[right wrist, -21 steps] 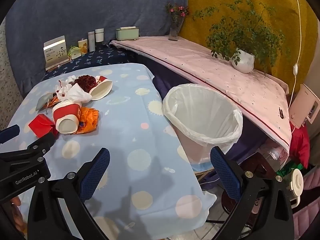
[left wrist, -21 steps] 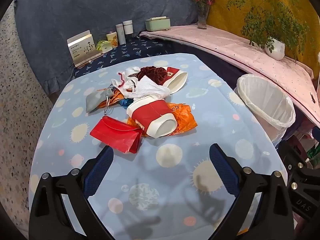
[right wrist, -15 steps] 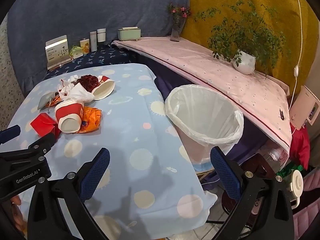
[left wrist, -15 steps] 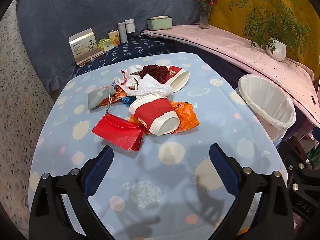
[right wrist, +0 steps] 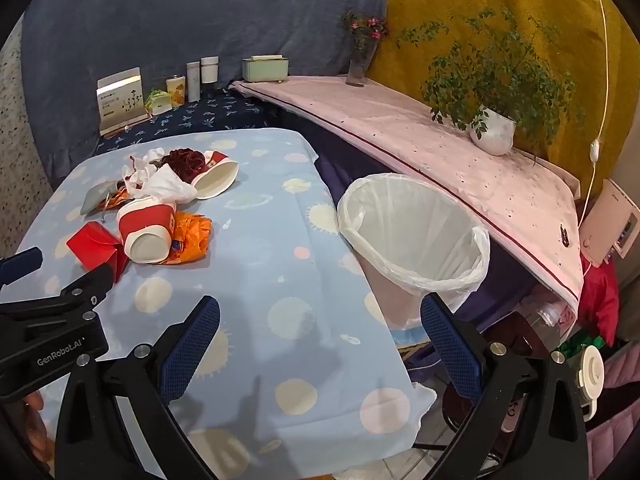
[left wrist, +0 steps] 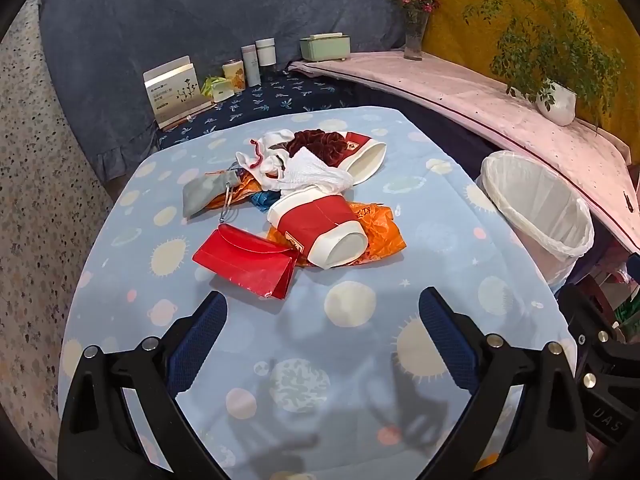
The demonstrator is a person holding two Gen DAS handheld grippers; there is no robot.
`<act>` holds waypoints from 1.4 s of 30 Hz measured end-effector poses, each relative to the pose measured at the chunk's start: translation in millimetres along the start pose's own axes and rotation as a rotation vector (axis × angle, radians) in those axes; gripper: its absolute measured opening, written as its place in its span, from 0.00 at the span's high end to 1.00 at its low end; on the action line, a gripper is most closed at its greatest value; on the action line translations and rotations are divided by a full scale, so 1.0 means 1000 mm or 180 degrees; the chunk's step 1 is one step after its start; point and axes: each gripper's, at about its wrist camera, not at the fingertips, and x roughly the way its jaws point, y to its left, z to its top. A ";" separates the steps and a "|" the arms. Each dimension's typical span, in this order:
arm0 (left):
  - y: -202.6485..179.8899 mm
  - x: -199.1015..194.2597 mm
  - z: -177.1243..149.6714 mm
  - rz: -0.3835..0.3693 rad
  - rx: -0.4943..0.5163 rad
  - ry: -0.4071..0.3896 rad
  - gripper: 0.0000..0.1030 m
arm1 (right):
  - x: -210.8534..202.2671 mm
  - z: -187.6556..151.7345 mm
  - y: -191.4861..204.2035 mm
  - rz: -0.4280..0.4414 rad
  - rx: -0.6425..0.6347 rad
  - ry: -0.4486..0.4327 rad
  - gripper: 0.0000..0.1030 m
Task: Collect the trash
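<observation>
Left wrist: two paper cups (left wrist: 320, 229), perhaps.

Hidden and cut-off parts
The orange bag (left wrist: 376, 232) lies partly under the red-white cup (left wrist: 320, 232); bin (right wrist: 416, 240) base hidden behind bench (right wrist: 280, 280).

Ahead of the left claw (left wrist: 322, 312), bare bench (left wrist: 352, 360) cloth runs up to the red folded carton (left wrist: 246, 264), the nearest piece of the trash pile (left wrist: 304, 200) blocking the way forward. Between the right claw's (right wrist: 320, 320) wide-spread fingers the cloth lies free. The lined bin (right wrist: 416, 240) stands just ahead to its right, mouth unobstructed; the pink-covered ledge (right wrist: 440, 152) rises behind it.
</observation>
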 end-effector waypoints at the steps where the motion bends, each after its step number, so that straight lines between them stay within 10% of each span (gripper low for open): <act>1: 0.000 0.000 0.000 -0.0003 -0.0002 0.0004 0.10 | 0.000 0.000 0.000 -0.0005 -0.0008 0.0001 0.07; 42: 0.006 0.003 -0.002 -0.0010 -0.0045 0.0049 0.10 | -0.002 0.003 0.001 -0.0071 -0.0014 -0.0087 0.07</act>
